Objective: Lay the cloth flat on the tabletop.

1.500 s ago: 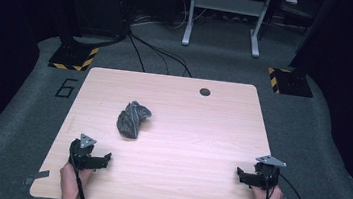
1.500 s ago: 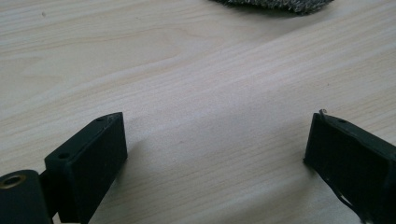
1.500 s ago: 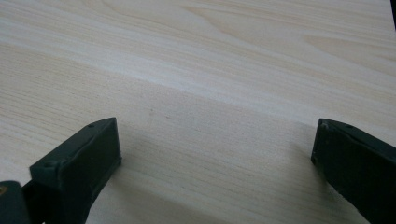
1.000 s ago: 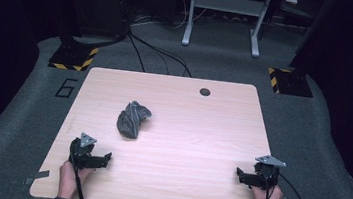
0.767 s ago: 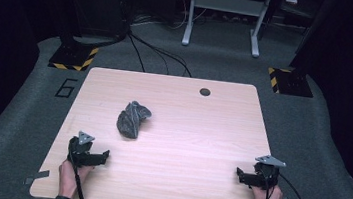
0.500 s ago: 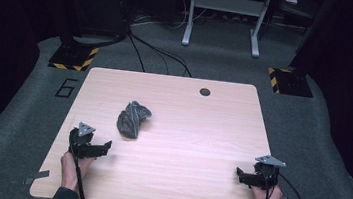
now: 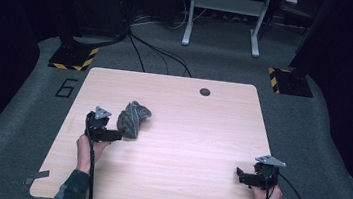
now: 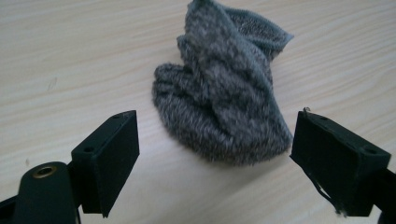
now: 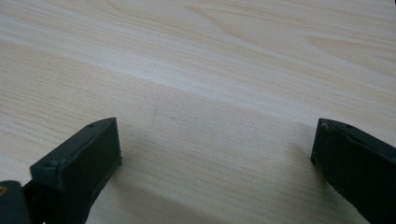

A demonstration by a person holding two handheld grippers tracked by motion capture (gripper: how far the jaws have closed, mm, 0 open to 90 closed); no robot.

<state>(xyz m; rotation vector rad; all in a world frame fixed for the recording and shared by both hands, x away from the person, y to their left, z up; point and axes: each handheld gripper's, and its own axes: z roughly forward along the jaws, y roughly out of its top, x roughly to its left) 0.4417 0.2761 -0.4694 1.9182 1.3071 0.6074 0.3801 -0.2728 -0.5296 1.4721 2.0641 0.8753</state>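
A crumpled grey knitted sock (image 7: 132,119) (image 8: 224,102) lies left of centre on the light wooden table (image 7: 188,111). My left gripper (image 7: 116,135) (image 8: 219,140) is right at the sock's near end, pointing at it. Its jaws have just been closing a little but stand wide; the sock's near edge lies between them and neither pad touches it. My right gripper (image 7: 241,176) (image 9: 215,140) rests open near the table's front right corner, with bare wood between its jaws.
A dark round hole (image 7: 205,91) sits near the table's far edge. On the carpet behind are two yellow-and-black striped bases (image 7: 71,57) (image 7: 287,82), cables and a white desk frame (image 7: 224,14). A "6" (image 7: 66,88) marks the floor at the left.
My left hand has moved from the table's front left away from the person and up to the sock. The right gripper and the sock have stayed where they were.
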